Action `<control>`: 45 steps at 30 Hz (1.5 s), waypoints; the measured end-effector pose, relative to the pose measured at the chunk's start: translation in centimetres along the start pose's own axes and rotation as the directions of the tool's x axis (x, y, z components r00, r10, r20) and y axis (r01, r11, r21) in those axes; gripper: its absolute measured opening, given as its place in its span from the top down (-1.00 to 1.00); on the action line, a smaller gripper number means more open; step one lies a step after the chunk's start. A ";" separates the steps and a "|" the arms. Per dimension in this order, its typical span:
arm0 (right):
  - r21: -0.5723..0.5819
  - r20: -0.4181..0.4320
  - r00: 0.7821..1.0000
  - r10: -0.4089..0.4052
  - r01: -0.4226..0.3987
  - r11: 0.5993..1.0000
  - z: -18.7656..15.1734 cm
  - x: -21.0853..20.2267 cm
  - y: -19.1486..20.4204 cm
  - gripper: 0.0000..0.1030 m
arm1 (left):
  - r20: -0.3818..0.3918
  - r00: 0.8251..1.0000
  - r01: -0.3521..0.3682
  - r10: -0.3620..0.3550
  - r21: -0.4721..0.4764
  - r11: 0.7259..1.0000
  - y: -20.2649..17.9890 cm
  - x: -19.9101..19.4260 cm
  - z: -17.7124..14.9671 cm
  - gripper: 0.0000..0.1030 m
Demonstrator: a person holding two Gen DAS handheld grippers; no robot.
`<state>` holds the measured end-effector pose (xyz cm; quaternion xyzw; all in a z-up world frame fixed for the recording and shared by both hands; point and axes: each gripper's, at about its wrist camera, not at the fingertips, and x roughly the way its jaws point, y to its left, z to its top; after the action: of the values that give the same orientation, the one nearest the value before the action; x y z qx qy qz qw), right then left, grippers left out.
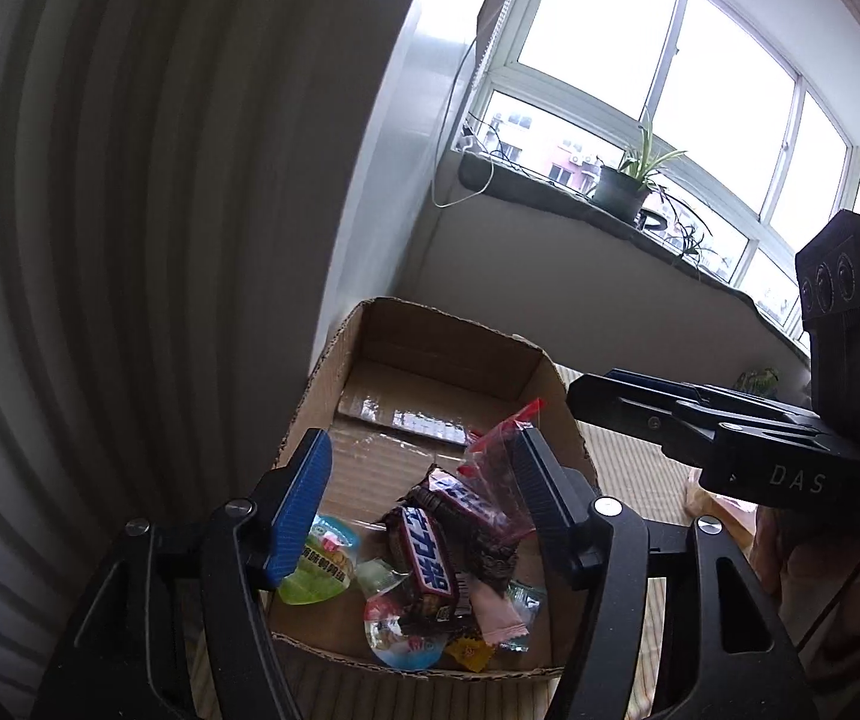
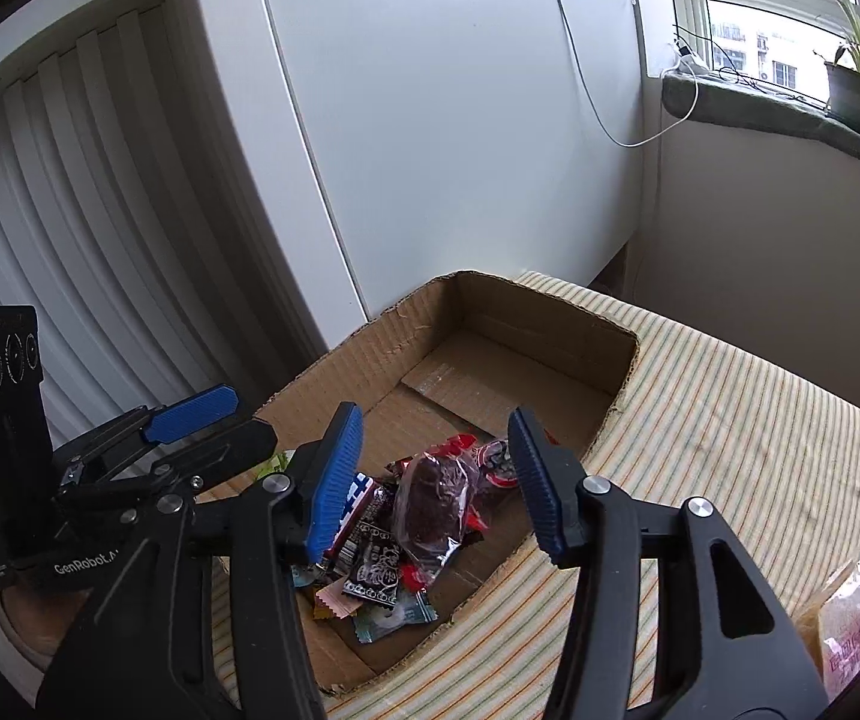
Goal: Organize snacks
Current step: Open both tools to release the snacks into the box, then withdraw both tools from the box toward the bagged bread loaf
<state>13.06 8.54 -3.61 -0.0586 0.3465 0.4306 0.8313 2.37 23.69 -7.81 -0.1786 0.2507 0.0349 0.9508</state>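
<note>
An open cardboard box (image 1: pixel 430 315) (image 2: pixel 550 312) sits on a striped cloth and holds a pile of snacks at its near end. Among them are a Snickers bar (image 1: pixel 427 564), a green jelly cup (image 1: pixel 316 564), a second jelly cup (image 1: pixel 397 636) and small candies. My left gripper (image 1: pixel 424 444) hangs open over the pile; a clear red-edged packet (image 1: pixel 502 468) lies against its right finger, not pinched. My right gripper (image 2: pixel 435 420) is open too, above a dark snack in clear wrap (image 2: pixel 430 498) lying on top of the pile. Each gripper shows in the other's view: left gripper (image 2: pixel 190 420), right gripper (image 1: pixel 670 402).
The striped cloth (image 2: pixel 730 420) spreads to the right of the box. A pink-and-yellow bag (image 2: pixel 856 618) lies at its lower right. A white slatted panel (image 2: pixel 70 210) and wall stand close behind the box. A window sill with a potted plant (image 1: pixel 622 192) is farther back.
</note>
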 end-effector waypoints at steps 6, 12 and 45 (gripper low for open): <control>-0.010 0.010 1.000 -0.009 0.009 1.000 -0.4 -0.9 0.6 -0.09 | 0.017 1.000 -0.018 0.019 -0.029 0.999 0.7 -1.1 0.2 -0.22; -0.011 0.053 0.999 -0.008 0.009 1.000 -0.8 -2.6 1.0 -0.41 | 0.033 0.999 -0.036 0.037 -0.044 0.998 0.8 -2.5 0.4 -0.29; 0.455 0.097 0.878 -0.470 0.381 0.805 -18.1 -25.5 -20.2 -1.00 | -0.124 0.968 0.246 -0.217 0.313 0.917 -24.1 0.3 -2.8 -0.44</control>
<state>8.96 -28.38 -5.33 0.0909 0.3218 0.1506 0.9303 5.08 0.18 -2.48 -0.0486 0.2710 -0.1276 0.9529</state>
